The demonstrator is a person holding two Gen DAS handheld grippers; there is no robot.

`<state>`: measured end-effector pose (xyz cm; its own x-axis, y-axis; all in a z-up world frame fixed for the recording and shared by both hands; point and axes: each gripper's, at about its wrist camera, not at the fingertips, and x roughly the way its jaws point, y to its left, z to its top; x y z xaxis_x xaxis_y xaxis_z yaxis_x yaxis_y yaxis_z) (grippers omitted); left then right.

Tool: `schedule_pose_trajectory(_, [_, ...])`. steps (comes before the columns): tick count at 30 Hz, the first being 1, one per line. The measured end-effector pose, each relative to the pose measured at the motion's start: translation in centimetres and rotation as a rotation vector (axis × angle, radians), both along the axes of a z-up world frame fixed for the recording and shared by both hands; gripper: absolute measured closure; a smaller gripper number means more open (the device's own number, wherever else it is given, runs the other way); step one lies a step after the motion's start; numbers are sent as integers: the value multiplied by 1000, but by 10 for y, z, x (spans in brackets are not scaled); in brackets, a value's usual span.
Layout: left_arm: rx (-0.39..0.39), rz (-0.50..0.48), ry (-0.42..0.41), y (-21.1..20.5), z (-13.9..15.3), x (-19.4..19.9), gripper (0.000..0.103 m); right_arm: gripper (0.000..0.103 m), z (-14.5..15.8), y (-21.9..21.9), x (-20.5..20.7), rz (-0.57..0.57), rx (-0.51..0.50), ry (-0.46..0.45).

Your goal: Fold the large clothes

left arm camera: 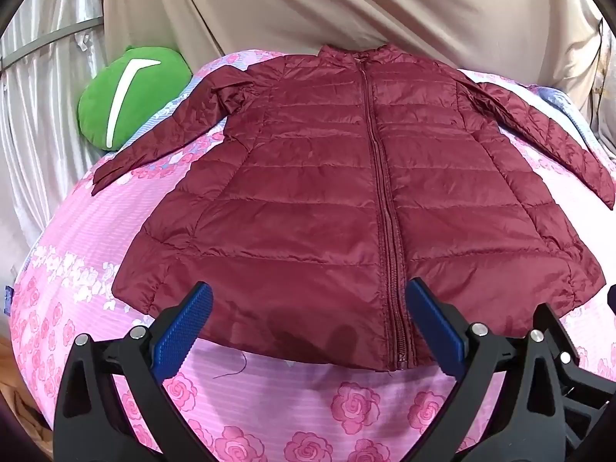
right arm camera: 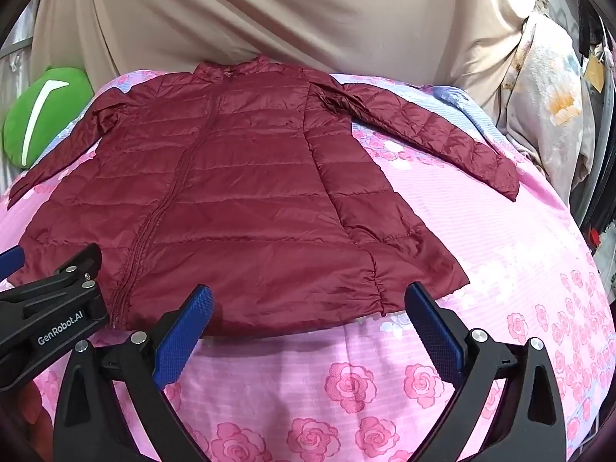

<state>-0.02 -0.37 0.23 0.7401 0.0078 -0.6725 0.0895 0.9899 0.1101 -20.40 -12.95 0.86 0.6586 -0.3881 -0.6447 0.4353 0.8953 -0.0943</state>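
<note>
Now my left gripper [left arm camera: 308, 308] hangs just over the near edge of the dark red jacket [left arm camera: 327, 200]. Its two blue pads [left arm camera: 184, 331] are spread wide apart and hold nothing. Far off to its left, past the jacket's left sleeve [left arm camera: 161, 138], sits a green pillow [left arm camera: 127, 96] at the far side of the bed. The jacket lies flat on the pink rose blanket [left arm camera: 269, 404], front side up, zipped shut. Its zipper [left arm camera: 385, 208] runs from the collar down to the hem, ending just ahead of my left gripper's right pad. Both sleeves stick out to the sides.

My right gripper [right arm camera: 308, 308] is next to the left one, a bit further right. Its blue pads [right arm camera: 435, 327] are wide apart too, with nothing between them. It hangs just over the jacket's hem near the right corner [right arm camera: 442, 277]. The jacket's right sleeve [right arm camera: 431, 134] lies far ahead of it and to its right, reaching across the blanket. Behind the bed hangs a tan curtain [right arm camera: 269, 19].
</note>
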Motion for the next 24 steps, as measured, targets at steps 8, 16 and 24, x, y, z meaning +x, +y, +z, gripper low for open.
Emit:
schedule_pose_trajectory(8, [1, -2, 14, -2, -3, 2, 5, 5, -1, 0, 0, 0, -2, 1])
schedule_pose_trajectory(16, [1, 0, 25, -2, -6, 5, 5, 5, -3, -1, 2, -2, 6, 10])
schedule_pose_trajectory(24, [1, 3, 32, 0, -7, 7, 5, 5, -5, -1, 3, -3, 9, 14])
